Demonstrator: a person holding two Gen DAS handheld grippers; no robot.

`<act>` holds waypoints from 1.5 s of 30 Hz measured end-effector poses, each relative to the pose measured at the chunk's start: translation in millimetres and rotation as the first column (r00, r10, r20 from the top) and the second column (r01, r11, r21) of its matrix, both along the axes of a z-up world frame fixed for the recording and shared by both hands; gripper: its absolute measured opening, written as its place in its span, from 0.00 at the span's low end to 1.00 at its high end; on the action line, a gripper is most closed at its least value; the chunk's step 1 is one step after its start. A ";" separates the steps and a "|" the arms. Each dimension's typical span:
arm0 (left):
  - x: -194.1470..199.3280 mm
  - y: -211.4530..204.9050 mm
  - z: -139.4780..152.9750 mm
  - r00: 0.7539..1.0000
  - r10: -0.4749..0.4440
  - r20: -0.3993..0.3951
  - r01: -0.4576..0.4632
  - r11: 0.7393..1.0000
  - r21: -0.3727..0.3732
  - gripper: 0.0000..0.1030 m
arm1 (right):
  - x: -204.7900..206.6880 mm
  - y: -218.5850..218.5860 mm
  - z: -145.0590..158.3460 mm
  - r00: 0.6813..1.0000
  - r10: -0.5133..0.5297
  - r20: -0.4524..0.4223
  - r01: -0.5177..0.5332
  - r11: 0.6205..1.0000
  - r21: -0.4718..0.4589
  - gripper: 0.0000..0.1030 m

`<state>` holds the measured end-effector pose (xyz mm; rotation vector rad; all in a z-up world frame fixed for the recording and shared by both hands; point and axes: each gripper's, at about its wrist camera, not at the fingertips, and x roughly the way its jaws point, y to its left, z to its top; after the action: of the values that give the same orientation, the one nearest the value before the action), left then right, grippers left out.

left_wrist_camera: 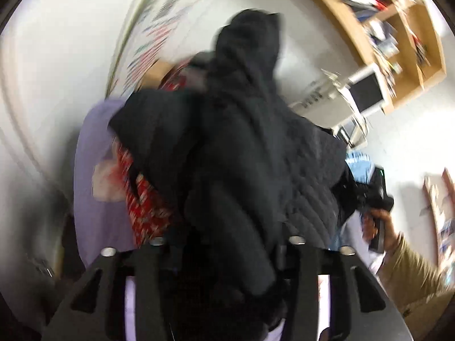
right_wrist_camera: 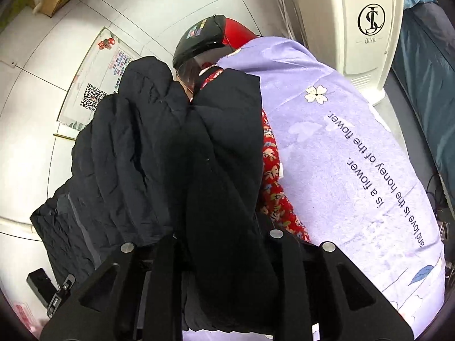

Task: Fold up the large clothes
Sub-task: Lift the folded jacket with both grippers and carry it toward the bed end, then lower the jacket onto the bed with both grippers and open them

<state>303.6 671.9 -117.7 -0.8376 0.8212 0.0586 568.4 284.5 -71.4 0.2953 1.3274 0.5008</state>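
The left view is blurred. One black quilted jacket [left_wrist_camera: 241,147] lies bunched over a lilac sheet [right_wrist_camera: 341,147], hiding most of a red floral cloth [right_wrist_camera: 273,182]. Left tongs [left_wrist_camera: 224,244] and right tongs [right_wrist_camera: 224,241] each straddle jacket folds; whether they are clenched or released cannot be told.

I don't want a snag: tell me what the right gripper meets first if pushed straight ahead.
The black quilted jacket: its fabric already lies between the right gripper's fingers and bunches ahead. Probably nothing else comes first.
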 end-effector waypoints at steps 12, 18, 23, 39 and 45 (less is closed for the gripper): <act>-11.8 38.9 53.5 0.983 0.180 -0.035 -0.165 0.951 0.263 0.82 | -47.6 -20.6 73.2 0.935 -0.234 0.265 0.269 0.958 -0.101 0.83; -13.2 28.8 96.1 0.963 0.262 -0.072 -0.176 0.803 0.570 0.82 | -106.1 -0.9 92.2 0.953 -0.119 0.280 0.166 0.974 -0.152 0.83; -13.9 1.2 129.3 0.986 0.161 0.043 -0.158 0.817 0.554 0.92 | -159.8 26.6 96.7 0.947 0.028 0.319 0.034 0.981 -0.189 0.83; 87.7 -13.3 33.8 0.973 -0.146 -0.179 0.211 0.881 0.425 0.94 | -93.0 27.4 19.9 0.980 0.073 0.184 -0.055 0.993 -0.101 0.83; 97.1 -4.8 -0.9 0.961 -0.173 -0.214 0.239 0.911 0.336 0.95 | -80.0 23.5 -23.2 0.998 0.020 0.064 -0.014 0.996 -0.093 0.85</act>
<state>400.7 667.1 -118.6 -0.3984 1.0295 0.0948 488.4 308.0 -94.6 0.1897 1.2869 0.4582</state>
